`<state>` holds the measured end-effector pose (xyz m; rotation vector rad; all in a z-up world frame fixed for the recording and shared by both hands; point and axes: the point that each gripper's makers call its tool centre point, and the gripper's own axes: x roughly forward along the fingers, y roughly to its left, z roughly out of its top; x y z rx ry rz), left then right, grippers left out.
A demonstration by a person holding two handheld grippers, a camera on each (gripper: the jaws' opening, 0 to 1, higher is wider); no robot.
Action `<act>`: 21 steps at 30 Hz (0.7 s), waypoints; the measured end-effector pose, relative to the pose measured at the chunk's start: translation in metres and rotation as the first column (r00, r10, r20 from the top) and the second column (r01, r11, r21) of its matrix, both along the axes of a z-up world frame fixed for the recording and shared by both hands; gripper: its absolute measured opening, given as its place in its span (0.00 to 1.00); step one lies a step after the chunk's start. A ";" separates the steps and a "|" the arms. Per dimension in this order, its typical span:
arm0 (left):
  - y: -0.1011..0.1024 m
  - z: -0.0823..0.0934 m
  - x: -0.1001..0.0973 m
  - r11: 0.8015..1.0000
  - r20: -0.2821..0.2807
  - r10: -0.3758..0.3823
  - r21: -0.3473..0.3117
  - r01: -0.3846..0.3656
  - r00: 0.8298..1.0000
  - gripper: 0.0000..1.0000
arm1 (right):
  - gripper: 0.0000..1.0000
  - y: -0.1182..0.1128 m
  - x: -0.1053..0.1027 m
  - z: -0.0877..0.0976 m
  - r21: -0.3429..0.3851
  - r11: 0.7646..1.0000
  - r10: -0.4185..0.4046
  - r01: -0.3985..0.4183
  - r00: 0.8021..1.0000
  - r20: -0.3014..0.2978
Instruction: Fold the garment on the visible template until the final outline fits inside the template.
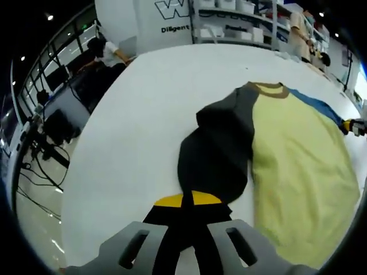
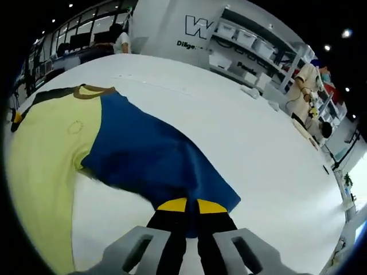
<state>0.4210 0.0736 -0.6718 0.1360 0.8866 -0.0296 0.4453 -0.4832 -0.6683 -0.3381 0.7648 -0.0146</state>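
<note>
Raglan shirt [image 1: 298, 154] lies flat on the white counter [image 1: 149, 114], pale yellow body right of centre in the left gripper view, brown collar [image 1: 269, 89] toward the top.

Left gripper [image 1: 192, 226] at bottom centre: fingers closed on the end of the dark grey sleeve [image 1: 218, 149], which is bunched and pulled toward the camera.

Right gripper [image 2: 192, 229] at bottom centre of the right gripper view: fingers closed on the cuff end of the blue sleeve [image 2: 155, 154], which fans out from the yellow body at left (cloth rumpled near the fingers).

Right gripper also visible at the right edge of the left gripper view [image 1: 355, 127], past the blue sleeve.

Around: storage shelves [image 2: 258, 51] with bins at upper right, a person [image 2: 307, 83] standing beside them, a seated person [image 1: 109, 51] at upper left at a desk, cables [image 1: 43, 166] on the floor at left. Counter around the shirt is bare; can't make out a template outline.
</note>
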 end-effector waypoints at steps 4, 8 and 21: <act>0.002 0.000 0.001 1.000 -0.002 0.004 -0.002 -0.004 1.000 0.00 | 0.00 -0.009 0.006 -0.002 0.000 1.000 -0.002 0.002 1.000 -0.002; 0.004 0.000 0.001 1.000 -0.010 0.007 -0.004 -0.007 1.000 0.00 | 0.00 -0.015 0.013 -0.004 -0.007 1.000 0.001 -0.001 1.000 -0.011; 0.012 0.000 0.002 0.999 -0.011 0.035 0.009 -0.035 0.999 0.00 | 0.00 -0.016 0.022 -0.001 -0.002 1.000 -0.006 0.006 1.000 -0.021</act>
